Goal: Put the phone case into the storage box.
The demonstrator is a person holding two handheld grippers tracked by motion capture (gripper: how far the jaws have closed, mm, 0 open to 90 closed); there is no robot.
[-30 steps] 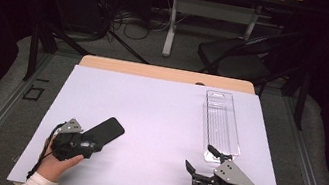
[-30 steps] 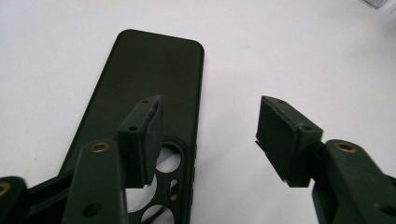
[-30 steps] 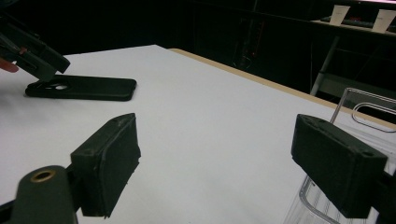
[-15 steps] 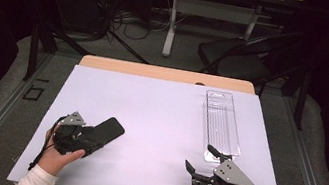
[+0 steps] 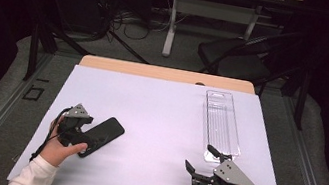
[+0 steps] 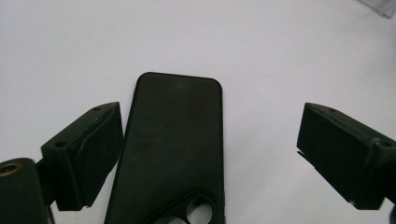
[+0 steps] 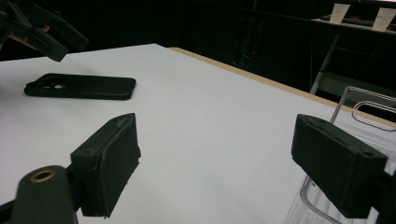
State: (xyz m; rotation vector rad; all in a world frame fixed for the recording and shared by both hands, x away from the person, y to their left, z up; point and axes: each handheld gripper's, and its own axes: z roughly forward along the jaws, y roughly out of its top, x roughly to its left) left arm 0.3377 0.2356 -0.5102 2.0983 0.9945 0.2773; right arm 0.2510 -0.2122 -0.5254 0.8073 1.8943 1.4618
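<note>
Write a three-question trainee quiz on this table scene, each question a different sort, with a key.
1. True or false: the phone case lies flat on the white table.
2. Which thing lies nearest the right gripper? A) the phone case B) the clear plastic box C) the chair
3. Fill in: in the left gripper view, the left gripper has its jaws ____ , with the case between them but not pressed.

Key:
1. True.
2. B.
3. Open; they have just been opening, and a gap shows beside the case.
</note>
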